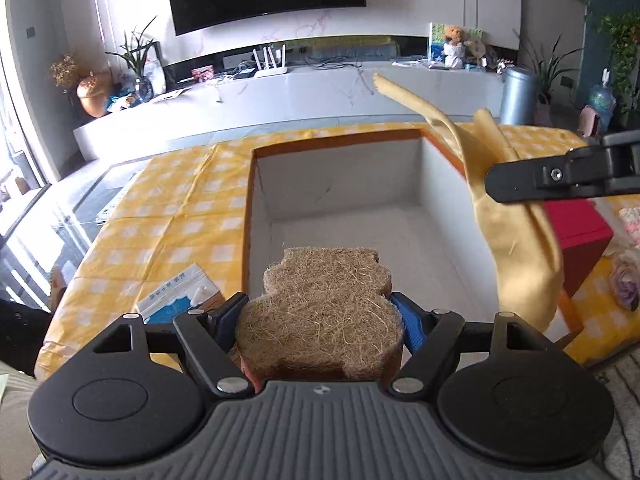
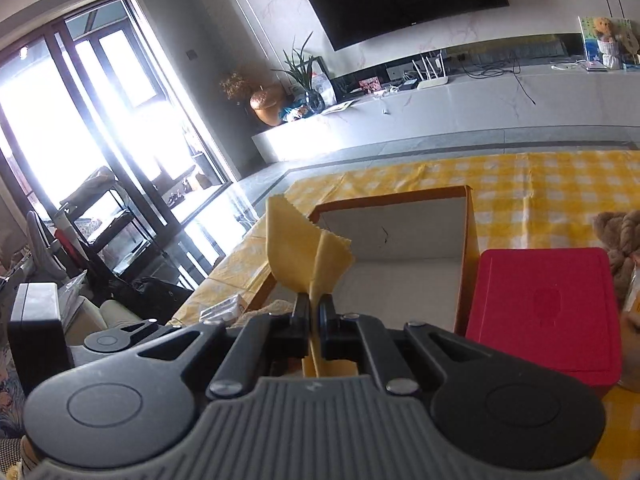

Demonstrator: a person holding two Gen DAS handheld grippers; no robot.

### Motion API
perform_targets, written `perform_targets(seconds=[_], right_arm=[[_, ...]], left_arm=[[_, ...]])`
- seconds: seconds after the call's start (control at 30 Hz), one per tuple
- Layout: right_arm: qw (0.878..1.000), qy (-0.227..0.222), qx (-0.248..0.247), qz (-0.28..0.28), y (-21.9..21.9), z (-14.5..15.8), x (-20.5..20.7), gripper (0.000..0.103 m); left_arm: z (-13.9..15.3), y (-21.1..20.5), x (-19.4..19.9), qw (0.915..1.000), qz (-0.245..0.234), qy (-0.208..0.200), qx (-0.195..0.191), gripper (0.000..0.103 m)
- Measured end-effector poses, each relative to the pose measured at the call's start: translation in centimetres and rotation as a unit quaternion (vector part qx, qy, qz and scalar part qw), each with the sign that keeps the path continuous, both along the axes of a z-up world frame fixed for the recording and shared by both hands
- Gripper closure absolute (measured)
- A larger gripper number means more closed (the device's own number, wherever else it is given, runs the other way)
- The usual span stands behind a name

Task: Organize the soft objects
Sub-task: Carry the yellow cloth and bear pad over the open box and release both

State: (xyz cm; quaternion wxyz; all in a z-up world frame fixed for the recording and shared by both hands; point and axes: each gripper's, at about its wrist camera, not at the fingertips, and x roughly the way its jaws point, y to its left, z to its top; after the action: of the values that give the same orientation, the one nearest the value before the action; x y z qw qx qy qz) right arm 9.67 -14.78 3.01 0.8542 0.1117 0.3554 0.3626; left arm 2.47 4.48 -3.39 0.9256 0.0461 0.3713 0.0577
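My left gripper point(image 1: 320, 312) is shut on a brown fibrous sponge point(image 1: 320, 304) and holds it over the near edge of an open cardboard box point(image 1: 340, 184) with a white inside and an orange rim. My right gripper point(image 2: 314, 304) is shut on a yellow cloth point(image 2: 304, 252), held above the box point(image 2: 400, 248). In the left wrist view the right gripper point(image 1: 496, 184) comes in from the right with the cloth point(image 1: 516, 232) hanging over the box's right wall.
The box stands on a table with a yellow checked cloth point(image 1: 168, 208). A red box point(image 2: 544, 308) stands right of it. A tissue pack point(image 1: 180, 296) lies left of the box. A brown knitted item point(image 2: 620, 240) lies at the far right.
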Motion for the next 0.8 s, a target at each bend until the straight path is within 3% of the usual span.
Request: perform_targets(seconds=[0.27,0.37,0.43,0.53,0.7,0.8], right_arm=[[0.999,0.045,-0.013,0.010,1.7,-3.0,1.5,0.101],[0.998,0.049,-0.023,0.012,2.2,-3.4,1.7,0.101],[0.998,0.052,-0.022,0.013,2.0,-3.5,1.6,0.101],[0.998,0.054,-0.024,0.011,1.7,-3.7,1.5,0.100],[0.998,0.058,-0.034,0.014,2.3,-3.8,1.7,0.099],[0.997,0.062,-0.048,0.018,3.3,-4.1,2.0,0.097]], left_arm=[[-0.2,-1.3,-0.7,0.9991,-0.011,-0.001,0.041,0.011],[-0.3,-1.7,-1.0,0.9976,-0.052,0.004,0.047,0.008],[-0.4,-1.1,-1.1,0.9963,-0.081,0.012,0.027,0.005],[0.0,0.0,-1.7,0.9966,-0.080,0.007,-0.017,0.003],[2.2,3.7,-2.7,0.9950,-0.046,-0.022,-0.086,0.003],[3.8,5.6,-3.1,0.9952,-0.004,-0.059,-0.078,0.002]])
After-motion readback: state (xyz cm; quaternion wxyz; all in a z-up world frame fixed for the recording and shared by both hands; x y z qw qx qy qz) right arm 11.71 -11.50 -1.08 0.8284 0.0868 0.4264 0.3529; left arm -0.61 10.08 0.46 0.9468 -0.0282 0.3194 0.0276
